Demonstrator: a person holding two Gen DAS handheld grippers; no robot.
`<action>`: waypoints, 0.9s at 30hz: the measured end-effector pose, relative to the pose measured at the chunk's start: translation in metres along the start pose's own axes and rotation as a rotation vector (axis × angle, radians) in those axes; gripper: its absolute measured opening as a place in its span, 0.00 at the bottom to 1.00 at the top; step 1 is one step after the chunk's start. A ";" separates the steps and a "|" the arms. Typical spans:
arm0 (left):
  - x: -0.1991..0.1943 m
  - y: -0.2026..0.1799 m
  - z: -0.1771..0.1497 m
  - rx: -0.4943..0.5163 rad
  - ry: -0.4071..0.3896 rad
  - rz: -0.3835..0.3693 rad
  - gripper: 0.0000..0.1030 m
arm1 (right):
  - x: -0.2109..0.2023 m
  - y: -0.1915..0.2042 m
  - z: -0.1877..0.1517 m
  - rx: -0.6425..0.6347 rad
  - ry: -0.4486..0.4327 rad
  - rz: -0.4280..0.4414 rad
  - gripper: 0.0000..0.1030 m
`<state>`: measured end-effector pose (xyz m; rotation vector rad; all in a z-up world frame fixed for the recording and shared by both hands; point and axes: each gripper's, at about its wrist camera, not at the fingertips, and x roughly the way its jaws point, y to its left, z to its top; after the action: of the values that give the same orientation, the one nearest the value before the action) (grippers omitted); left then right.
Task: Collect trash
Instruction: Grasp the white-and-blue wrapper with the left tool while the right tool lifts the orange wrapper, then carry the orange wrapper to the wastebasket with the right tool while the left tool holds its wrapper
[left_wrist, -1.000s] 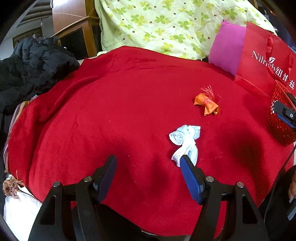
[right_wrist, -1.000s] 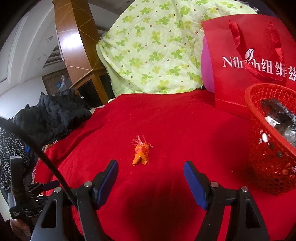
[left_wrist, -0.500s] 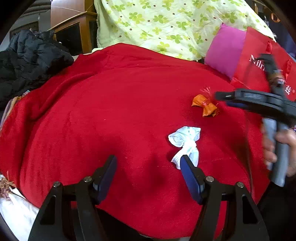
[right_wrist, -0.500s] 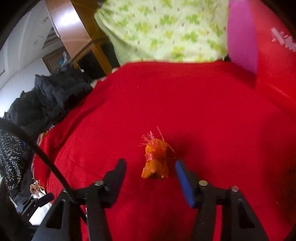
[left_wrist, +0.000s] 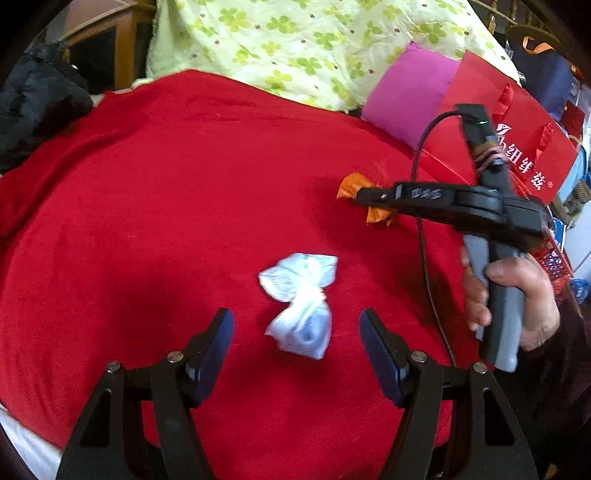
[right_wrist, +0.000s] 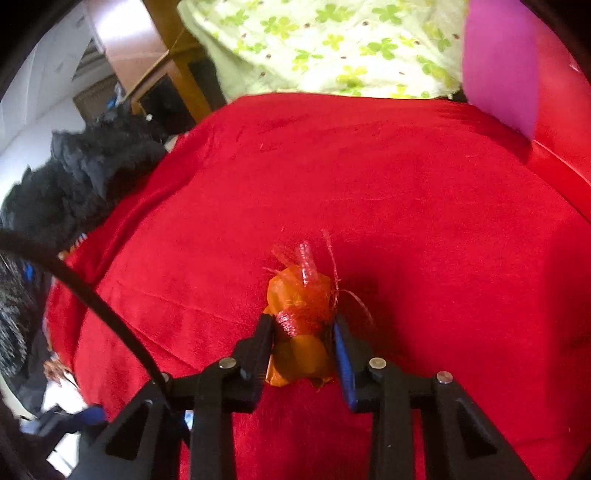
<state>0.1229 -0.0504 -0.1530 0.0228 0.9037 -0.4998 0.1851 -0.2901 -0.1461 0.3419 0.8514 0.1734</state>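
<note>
Two pieces of trash lie on the red blanket (left_wrist: 155, 206) that covers the bed, and each one has its own way of going wrong. Starting at the left, the left hand-held gripper (left_wrist: 296, 341) stands wide, its blue pads on either side of the white wrapper (left_wrist: 301, 301) without touching it. That wrapper looks crumpled, light and blurred at its near end, so if the pads close too high they would likely catch only a loose flap and let the rest tear or slip out. If they dip too low instead, the soft blanket could be pinched along with it and drag upward.

Further right, the right hand-held gripper (right_wrist: 303, 339) is clamped on the orange wrapper (right_wrist: 297, 328), gripping it near the red twist tie around its waist. The hold seems narrow and set on crinkly film, so a quick lift or swing could, I judge, make the wrapper squirt out and drop back onto the blanket. Its frayed red strands lie against the fabric and might snag there.

In the left wrist view a black cable (left_wrist: 424, 229) hangs from the right tool close above the blanket; it could sweep across the white wrapper and knock it out from between the waiting pads. At the far right the red paper bag (left_wrist: 517, 147) stands close to that tool, and a careless turn of the hand (left_wrist: 517, 295) might tip it
</note>
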 end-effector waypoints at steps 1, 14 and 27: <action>0.006 -0.001 0.001 -0.004 0.014 -0.003 0.69 | -0.007 0.000 -0.002 0.005 -0.009 0.002 0.33; 0.034 -0.006 0.012 -0.058 0.082 0.011 0.22 | -0.090 -0.003 -0.025 -0.054 -0.170 0.055 0.33; -0.034 -0.059 0.048 0.120 -0.151 0.225 0.22 | -0.160 -0.017 -0.053 -0.007 -0.331 0.089 0.33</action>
<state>0.1160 -0.0995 -0.0857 0.1921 0.7125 -0.3399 0.0411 -0.3392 -0.0715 0.3899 0.5086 0.1964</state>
